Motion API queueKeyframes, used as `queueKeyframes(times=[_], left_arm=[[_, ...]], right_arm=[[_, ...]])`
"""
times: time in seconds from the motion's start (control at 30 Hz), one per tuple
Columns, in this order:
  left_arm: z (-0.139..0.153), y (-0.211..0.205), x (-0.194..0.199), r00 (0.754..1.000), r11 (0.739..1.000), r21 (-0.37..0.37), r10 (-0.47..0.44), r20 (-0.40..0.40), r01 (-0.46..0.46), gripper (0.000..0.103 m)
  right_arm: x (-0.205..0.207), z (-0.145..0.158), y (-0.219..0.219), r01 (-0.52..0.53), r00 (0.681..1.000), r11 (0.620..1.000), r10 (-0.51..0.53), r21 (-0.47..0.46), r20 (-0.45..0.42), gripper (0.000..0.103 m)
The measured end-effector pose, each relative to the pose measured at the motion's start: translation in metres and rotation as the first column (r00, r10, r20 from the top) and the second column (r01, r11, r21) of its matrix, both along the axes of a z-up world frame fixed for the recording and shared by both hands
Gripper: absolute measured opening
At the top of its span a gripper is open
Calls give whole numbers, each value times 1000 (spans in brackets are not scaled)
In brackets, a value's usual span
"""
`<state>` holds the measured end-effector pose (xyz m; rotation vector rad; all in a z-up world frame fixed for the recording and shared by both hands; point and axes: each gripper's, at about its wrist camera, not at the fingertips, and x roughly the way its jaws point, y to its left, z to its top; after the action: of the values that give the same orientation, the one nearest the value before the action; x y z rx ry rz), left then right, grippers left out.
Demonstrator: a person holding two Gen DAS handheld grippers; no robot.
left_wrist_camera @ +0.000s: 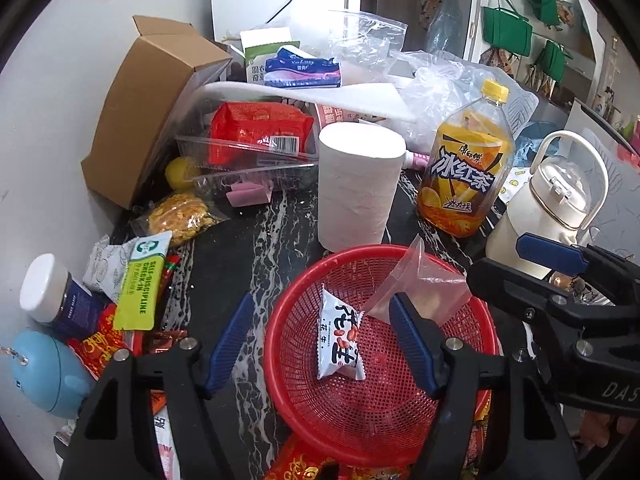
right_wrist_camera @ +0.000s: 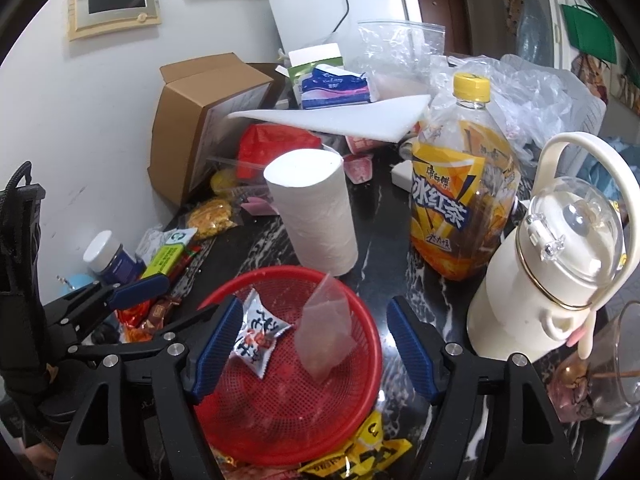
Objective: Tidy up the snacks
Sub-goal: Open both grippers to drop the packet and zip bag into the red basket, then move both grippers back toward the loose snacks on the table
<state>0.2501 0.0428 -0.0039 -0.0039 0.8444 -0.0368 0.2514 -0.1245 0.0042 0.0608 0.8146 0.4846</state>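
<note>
A red mesh basket (left_wrist_camera: 400, 412) (right_wrist_camera: 240, 420) sits on the dark marble counter. Inside it lie a white peanut packet (left_wrist_camera: 340, 344) (right_wrist_camera: 260, 332) and a clear pinkish packet (left_wrist_camera: 424, 280) (right_wrist_camera: 324, 332) that leans upright. My left gripper (left_wrist_camera: 320, 300) is open over the basket's left rim, its pads touching nothing. My right gripper (right_wrist_camera: 316, 304) is open above the basket; the clear packet stands between its fingers, untouched. One blue finger (left_wrist_camera: 552, 254) of the right gripper shows in the left wrist view. Loose red snack packets (left_wrist_camera: 100, 344) lie left of the basket.
Behind the basket stand a toilet paper roll (left_wrist_camera: 356, 184), an iced tea bottle (left_wrist_camera: 464, 172) and a cream flask (right_wrist_camera: 552, 264). A cardboard box (left_wrist_camera: 140, 112), a yellow snack bag (left_wrist_camera: 180, 216) and a white-capped jar (left_wrist_camera: 56, 292) crowd the left by the wall. A glass (right_wrist_camera: 616, 364) stands right.
</note>
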Motion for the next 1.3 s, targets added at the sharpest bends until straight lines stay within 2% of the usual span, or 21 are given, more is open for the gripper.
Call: queueKeyframes(times=[0.3,0.6,0.9,1.3], left_arm=[[11,-4,-10,999,1000,-8,-17,30,18,69],[33,-10,-40,996,1000,-6,-23,84,24,69],[64,-17,-85,986,999,-18,-36,161,40,69],[99,-24,-151,962,997,-10,-66,264,71,69]], right_arm=[[-14,11,-8,29,999,999,-29,15,32,75],[-42,26,-20,49,997,999,-50,21,59,75],[-91,58,-29,41,987,999,-44,23,152,75],[-164,94,-40,51,958,999,-48,-2,283,75]])
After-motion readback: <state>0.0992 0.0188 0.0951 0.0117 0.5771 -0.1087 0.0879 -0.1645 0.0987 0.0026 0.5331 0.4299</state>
